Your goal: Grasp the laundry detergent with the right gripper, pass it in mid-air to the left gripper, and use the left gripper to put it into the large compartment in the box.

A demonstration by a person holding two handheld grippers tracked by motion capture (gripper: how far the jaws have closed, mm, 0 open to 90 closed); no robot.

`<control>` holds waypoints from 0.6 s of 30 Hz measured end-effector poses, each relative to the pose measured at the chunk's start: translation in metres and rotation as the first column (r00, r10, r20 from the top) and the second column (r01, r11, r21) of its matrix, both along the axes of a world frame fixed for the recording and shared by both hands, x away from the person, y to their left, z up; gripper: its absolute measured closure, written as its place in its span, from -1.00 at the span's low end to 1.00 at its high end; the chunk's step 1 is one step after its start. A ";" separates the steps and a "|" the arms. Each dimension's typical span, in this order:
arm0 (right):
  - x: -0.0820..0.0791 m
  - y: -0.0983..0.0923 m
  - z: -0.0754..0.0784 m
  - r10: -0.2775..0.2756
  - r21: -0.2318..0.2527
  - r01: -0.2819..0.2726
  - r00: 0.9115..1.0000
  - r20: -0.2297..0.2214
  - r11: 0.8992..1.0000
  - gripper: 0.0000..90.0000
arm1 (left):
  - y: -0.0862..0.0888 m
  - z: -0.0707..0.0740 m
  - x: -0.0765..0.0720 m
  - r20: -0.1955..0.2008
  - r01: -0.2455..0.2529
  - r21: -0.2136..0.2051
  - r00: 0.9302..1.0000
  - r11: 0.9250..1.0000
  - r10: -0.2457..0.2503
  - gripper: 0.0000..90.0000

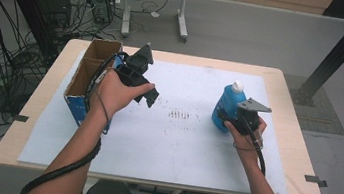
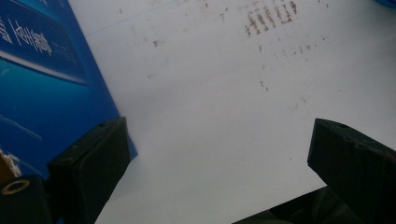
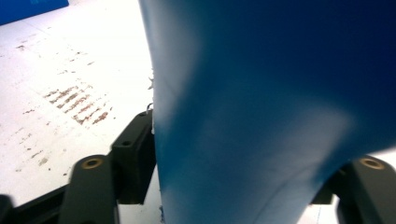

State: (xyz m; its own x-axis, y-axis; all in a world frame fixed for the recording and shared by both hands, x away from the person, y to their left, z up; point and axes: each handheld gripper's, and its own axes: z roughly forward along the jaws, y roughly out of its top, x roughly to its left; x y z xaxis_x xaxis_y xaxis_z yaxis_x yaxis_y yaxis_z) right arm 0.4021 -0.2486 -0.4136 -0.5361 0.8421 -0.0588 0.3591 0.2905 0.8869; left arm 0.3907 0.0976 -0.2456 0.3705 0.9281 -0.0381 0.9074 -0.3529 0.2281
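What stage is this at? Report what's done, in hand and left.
Done: the right gripper has the blue bottle between its jaws, pads against its sides in the right gripper view, the bottle upright on the white mat. In hand: that grasp. Left, probably: moving the bottle to the open cardboard box, beside which the left gripper waits open with nothing between its jaws.
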 end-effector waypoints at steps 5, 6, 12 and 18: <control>0.000 0.001 -0.001 0.000 0.009 0.000 1.000 -0.001 1.000 -0.13 | 0.001 0.000 0.000 -0.002 -0.002 0.002 1.000 1.000 0.002 -0.86; 0.000 0.000 -0.001 0.000 0.010 0.000 1.000 0.000 1.000 -0.13 | 0.002 -0.001 0.000 -0.002 -0.001 0.003 1.000 1.000 0.001 -0.86; 0.000 0.000 -0.001 0.003 0.014 -0.003 1.000 -0.001 1.000 -0.11 | 0.001 0.000 -0.001 -0.001 -0.003 0.001 1.000 1.000 0.003 -0.86; 0.000 0.000 -0.001 0.005 0.016 -0.005 1.000 -0.005 1.000 -0.10 | 0.000 0.001 -0.001 0.000 0.001 0.004 1.000 1.000 -0.001 -0.86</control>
